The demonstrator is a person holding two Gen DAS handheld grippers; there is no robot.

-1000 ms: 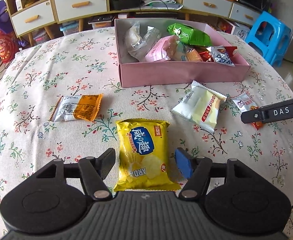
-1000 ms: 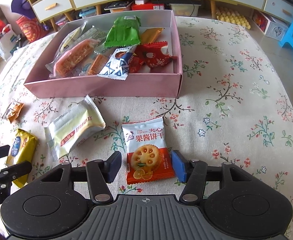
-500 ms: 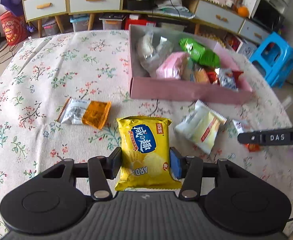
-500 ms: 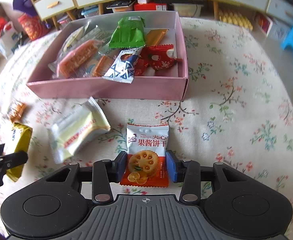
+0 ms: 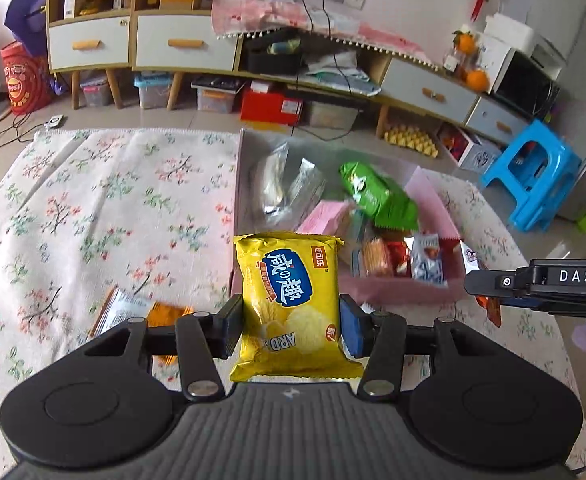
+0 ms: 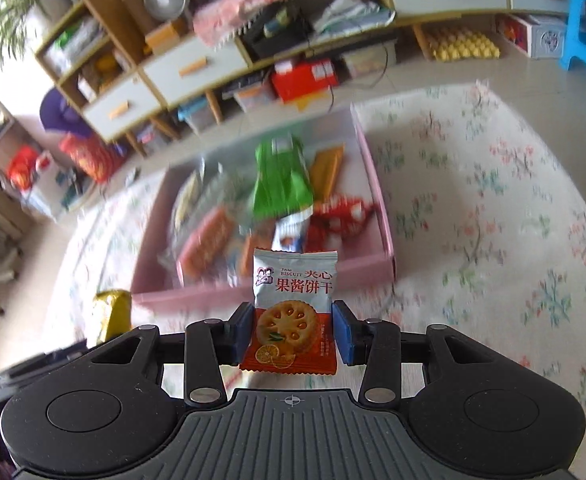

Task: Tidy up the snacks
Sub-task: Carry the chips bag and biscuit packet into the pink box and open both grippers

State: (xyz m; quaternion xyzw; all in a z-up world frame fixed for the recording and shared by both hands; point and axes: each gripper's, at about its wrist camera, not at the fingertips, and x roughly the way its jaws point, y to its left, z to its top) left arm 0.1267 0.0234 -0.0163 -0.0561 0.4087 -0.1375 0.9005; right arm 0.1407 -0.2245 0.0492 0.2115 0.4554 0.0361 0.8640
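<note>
Two grippers were each clamped on one snack packet. The left gripper (image 5: pixel 291 330) had its black pad and blue pad pressed against the side edges of a yellow foil chip packet with a blue oval label (image 5: pixel 291 304); the packet stood upright between the pads, clear of the cloth. The right gripper (image 6: pixel 293 334) gripped, in the same manner, a white-and-orange jam biscuit packet with a printed biscuit picture (image 6: pixel 293 308), pinched at its lower half and held above the table.

Beyond both grippers lay the pink rectangular cardboard box (image 5: pixel 393 290), open at the top, set on the floral tablecloth (image 5: pixel 93 208) toward the far edge of the table. In the left wrist view, the yellow packet overlapped the near left corner of the box; in the right wrist view, the biscuit packet lined up with the middle of the near wall. Neither packet was inside the box.

The box already held several snacks: a green foil packet (image 6: pixel 281 184), a red wrapped sweet (image 6: pixel 341 212), an orange bar (image 6: pixel 327 170), clear-wrapped items and a pink wrapper, among others blurred by motion.

An orange-and-silver flat sachet (image 5: pixel 141 312) lay on the cloth, near the left gripper and well apart from the box. Whether other packets remained outside could not be determined, since the grippers hid the near cloth.

Assessment: sorting was well advanced. Outstanding work appeared to be depositing both held packets in the box, then collecting the sachet.
</note>
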